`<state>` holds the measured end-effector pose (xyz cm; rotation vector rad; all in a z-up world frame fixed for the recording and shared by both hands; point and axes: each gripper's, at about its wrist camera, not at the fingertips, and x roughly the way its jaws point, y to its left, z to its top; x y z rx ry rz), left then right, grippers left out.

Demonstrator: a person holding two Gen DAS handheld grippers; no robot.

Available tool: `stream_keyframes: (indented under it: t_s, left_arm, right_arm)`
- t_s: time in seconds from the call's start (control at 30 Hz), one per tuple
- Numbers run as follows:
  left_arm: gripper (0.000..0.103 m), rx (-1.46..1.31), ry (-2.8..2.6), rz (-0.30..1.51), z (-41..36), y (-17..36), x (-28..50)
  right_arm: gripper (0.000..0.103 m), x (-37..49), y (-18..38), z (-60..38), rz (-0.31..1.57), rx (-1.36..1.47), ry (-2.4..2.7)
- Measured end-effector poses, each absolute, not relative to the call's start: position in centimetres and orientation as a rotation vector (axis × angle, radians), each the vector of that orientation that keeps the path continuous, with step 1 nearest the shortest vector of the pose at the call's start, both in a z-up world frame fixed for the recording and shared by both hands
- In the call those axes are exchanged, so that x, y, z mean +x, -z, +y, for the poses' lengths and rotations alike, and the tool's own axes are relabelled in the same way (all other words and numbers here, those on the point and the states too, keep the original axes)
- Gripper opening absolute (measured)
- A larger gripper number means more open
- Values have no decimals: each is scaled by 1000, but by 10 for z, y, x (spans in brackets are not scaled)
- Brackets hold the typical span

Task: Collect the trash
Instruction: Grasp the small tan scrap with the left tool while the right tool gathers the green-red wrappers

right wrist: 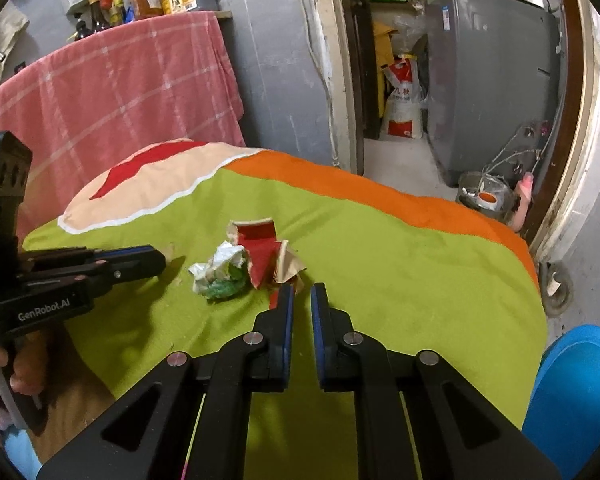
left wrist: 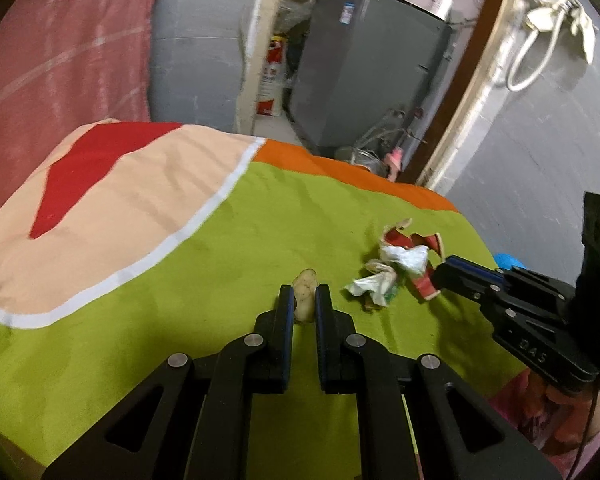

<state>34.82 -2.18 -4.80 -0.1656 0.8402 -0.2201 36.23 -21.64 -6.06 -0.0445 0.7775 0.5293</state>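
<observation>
A pale tan scrap of trash (left wrist: 305, 295) sits between the fingers of my left gripper (left wrist: 304, 294), which is shut on it just above the green tablecloth (left wrist: 220, 264). To its right lies a pile: crumpled white and green paper (left wrist: 374, 285) and a torn red carton (left wrist: 414, 258). My right gripper (left wrist: 444, 274) reaches in from the right, its tip beside the red carton. In the right wrist view my right gripper (right wrist: 302, 294) has a narrow empty gap, just short of the torn red carton (right wrist: 262, 254) and crumpled paper (right wrist: 220, 270). My left gripper (right wrist: 156, 262) comes from the left.
A blue bin (right wrist: 576, 396) stands at the table's right side. A pink cloth (right wrist: 112, 92) hangs behind the table. A grey washing machine (right wrist: 492, 80) stands in the doorway beyond. The tablecloth has an orange border (right wrist: 380, 196) at the far edge.
</observation>
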Motion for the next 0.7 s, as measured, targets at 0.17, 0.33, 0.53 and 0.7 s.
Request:
stream_keyframes:
  t_s: [0.17,0.33,0.53,0.7]
  left_arm:
    - [8,-207,176,826,-7,47,346]
    - [8,-233,168,827,-1,46,347]
    - [8,-226,175,832,-1,45,345]
    - [8,-222,182,831,0,45,345]
  right_arm:
    - [51,360,52,-209,733,-40,-551]
    - [51,368,52,-195,737,-59,-553]
    - [21,376,65,-192,800,-38,-562]
    - [13,367,61,-203,783,-6,-559]
